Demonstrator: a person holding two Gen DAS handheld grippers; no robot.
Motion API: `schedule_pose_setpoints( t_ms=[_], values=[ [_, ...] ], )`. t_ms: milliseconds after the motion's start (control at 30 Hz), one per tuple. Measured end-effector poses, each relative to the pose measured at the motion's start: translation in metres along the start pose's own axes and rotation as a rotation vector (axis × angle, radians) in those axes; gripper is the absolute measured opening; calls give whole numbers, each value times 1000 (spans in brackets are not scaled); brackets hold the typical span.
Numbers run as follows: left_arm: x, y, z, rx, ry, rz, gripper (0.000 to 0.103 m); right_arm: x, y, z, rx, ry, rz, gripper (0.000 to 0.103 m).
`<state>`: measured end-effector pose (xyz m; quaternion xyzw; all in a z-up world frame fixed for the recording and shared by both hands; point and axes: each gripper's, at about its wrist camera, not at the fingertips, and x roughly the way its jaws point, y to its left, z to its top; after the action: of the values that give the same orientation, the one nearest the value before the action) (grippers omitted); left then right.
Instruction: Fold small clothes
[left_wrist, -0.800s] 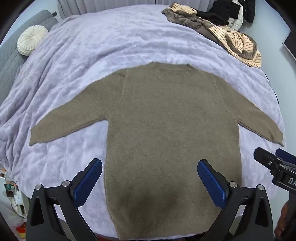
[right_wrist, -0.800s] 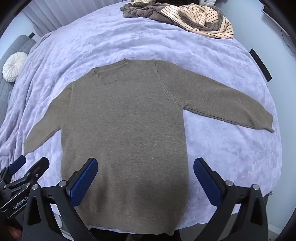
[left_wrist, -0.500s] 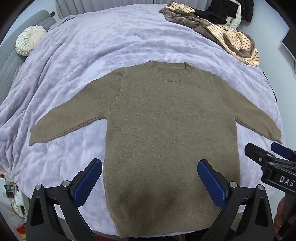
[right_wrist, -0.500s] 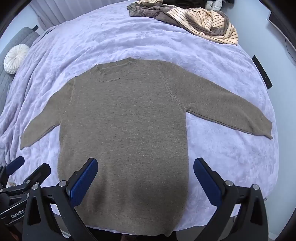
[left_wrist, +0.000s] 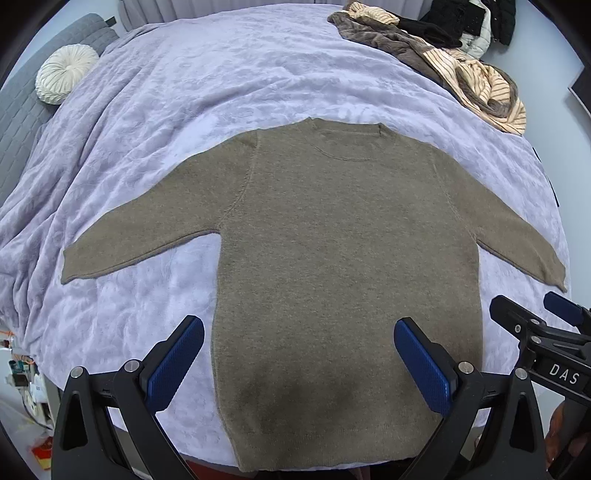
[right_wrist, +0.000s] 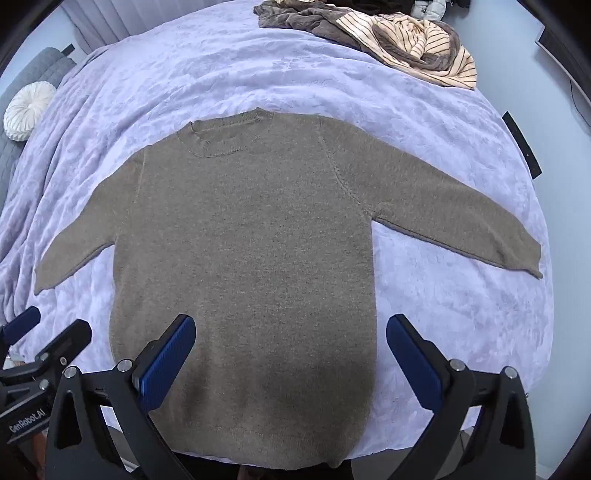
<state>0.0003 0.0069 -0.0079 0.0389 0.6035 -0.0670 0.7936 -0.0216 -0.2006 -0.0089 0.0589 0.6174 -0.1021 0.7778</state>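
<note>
A brown knit sweater (left_wrist: 343, 240) lies flat on the lilac bedspread (left_wrist: 221, 74), sleeves spread out to both sides, neck at the far end, hem at the near edge. It shows the same way in the right wrist view (right_wrist: 251, 240). My left gripper (left_wrist: 299, 332) is open and empty, raised above the sweater's lower body. My right gripper (right_wrist: 290, 328) is open and empty, also above the lower body. The right gripper's fingers (left_wrist: 517, 321) show at the right of the left wrist view, and the left gripper's fingers (right_wrist: 55, 339) at the left of the right wrist view.
A heap of clothes, brown and cream-striped (left_wrist: 476, 77), lies at the bed's far right corner, also in the right wrist view (right_wrist: 406, 40). A round white cushion (left_wrist: 66, 77) rests on a grey seat at the far left. The bed's near edge drops off below the hem.
Both grippers have pulled back and risen slightly, so the sweater sits a little lower and farther in view. The sweater itself has not moved. Both jaws stay open.
</note>
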Motion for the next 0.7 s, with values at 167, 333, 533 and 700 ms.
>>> schedule_pose_setpoints(
  t_ms=[167, 333, 533, 700],
  values=[
    [5, 9, 2, -33, 19, 8, 103, 0, 3, 0, -1, -1, -5, 103],
    [5, 13, 3, -42, 18, 13, 103, 1, 4, 1, -5, 1, -7, 103],
    [7, 12, 3, -38, 23, 18, 103, 2, 6, 0, -6, 2, -17, 103],
    [10, 11, 4, -39, 34, 17, 103, 3, 6, 0, -1, 2, -22, 103]
  ],
)
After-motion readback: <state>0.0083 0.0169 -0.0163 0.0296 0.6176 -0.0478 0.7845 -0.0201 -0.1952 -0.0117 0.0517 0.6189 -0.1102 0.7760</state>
